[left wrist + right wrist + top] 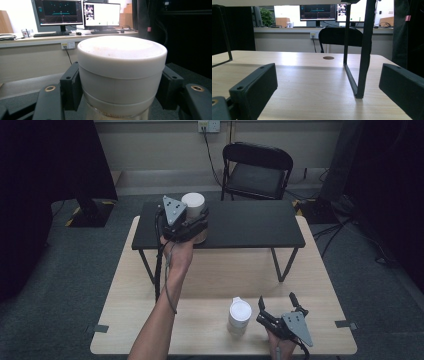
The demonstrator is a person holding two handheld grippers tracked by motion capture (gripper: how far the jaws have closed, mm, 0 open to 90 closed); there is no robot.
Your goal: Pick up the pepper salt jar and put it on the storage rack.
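**Left gripper clamps white-lidded jar on the black shelf**

The left gripper [192, 227] has its jaws closed against the sides of a white-lidded jar [121, 75], gripping just below the lid, at the left end of the black raised shelf [250, 227]. The right gripper [278, 309] rests on the wooden table [210, 280] with jaws spread wide and nothing between them, just beside a second white-capped container [239, 316].

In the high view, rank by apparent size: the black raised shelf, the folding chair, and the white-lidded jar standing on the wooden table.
1. Black raised shelf, largest.
2. Folding chair, though it stands farther back, so its true size is unsure.
3. White-lidded jar, smallest.
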